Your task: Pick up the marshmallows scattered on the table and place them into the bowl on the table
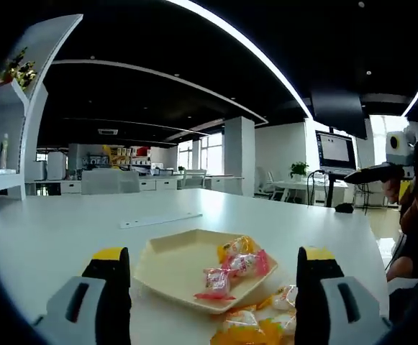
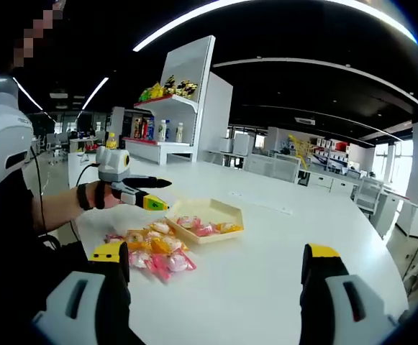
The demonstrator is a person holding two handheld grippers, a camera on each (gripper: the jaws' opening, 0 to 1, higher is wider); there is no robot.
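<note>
A white display shelf (image 2: 187, 93) holding bottles (image 2: 162, 131) stands beyond the table.

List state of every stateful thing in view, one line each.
left gripper: open, empty, just short of the bowl
right gripper: open, empty, back from the pile
bowl: upright on the table, a few wrapped marshmallows inside
marshmallows in bowl: wrapped, resting on the bowl floor
marshmallows on table: wrapped, loose pile beside the bowl, not yet picked
table: white
</note>
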